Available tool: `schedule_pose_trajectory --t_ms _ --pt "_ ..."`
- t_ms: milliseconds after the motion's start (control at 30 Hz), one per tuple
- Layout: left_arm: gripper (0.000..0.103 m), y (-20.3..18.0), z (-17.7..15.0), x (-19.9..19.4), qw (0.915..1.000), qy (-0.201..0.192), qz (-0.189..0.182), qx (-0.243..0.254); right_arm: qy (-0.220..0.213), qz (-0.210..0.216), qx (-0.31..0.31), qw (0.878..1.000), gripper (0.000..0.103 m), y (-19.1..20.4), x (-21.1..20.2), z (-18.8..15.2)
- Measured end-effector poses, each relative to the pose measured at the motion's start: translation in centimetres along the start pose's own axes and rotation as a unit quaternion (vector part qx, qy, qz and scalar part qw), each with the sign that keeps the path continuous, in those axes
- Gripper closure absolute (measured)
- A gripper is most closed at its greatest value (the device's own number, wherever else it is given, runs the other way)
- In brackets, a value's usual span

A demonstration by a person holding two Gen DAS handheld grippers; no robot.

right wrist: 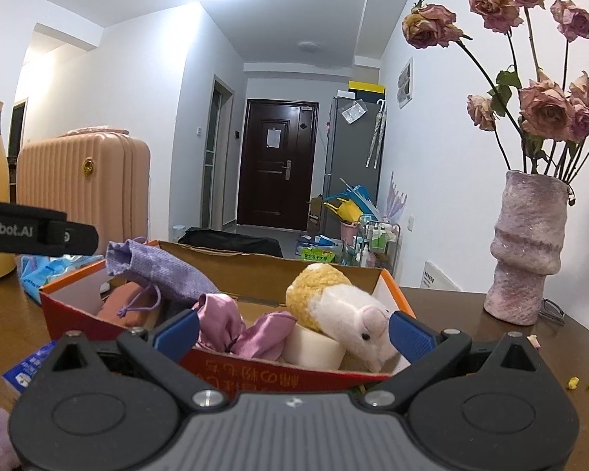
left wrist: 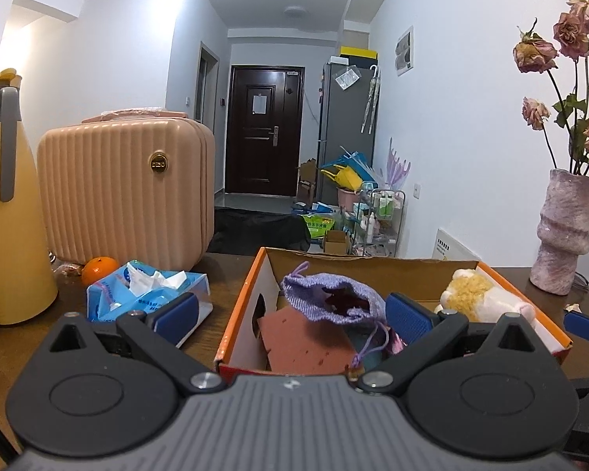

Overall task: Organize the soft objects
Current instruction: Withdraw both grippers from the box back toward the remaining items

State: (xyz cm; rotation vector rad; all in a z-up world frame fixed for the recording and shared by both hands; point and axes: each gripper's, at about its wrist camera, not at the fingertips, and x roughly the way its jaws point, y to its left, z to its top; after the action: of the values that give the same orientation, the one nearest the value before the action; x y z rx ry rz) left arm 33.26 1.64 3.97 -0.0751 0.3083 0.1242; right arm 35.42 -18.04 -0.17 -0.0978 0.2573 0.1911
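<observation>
The purple pouch (left wrist: 333, 301) lay crumpled, mouth open, inside the cardboard box (left wrist: 239, 314); its inside was too dark. Both jaws stood open, empty.

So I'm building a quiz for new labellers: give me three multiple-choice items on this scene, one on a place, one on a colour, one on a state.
1. Where does the yellow-and-white plush toy lie?
A. in the orange-rimmed cardboard box
B. on the peach ribbed suitcase
C. beside the vase

2. What colour is the woven drawstring pouch?
A. green
B. lilac
C. black

3. How do both grippers stand?
A. shut on the pouch
B. shut on the plush toy
C. open, holding nothing

Answers: 1 A, the toy rests inside the box walls; 2 B, its weave is pale purple; 3 C, the left gripper and the right gripper show blue pads spread wide apart.
</observation>
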Motion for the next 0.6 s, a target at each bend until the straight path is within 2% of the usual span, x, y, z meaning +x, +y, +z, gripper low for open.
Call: schedule_pose_trajectory --t_ms 600 --pt "0.0 1.4 -2.1 -3.9 0.9997 0.022 0.006 0.006 0.004 0.006 0.007 1.0 0.0 0.1 -4.5 -1.2"
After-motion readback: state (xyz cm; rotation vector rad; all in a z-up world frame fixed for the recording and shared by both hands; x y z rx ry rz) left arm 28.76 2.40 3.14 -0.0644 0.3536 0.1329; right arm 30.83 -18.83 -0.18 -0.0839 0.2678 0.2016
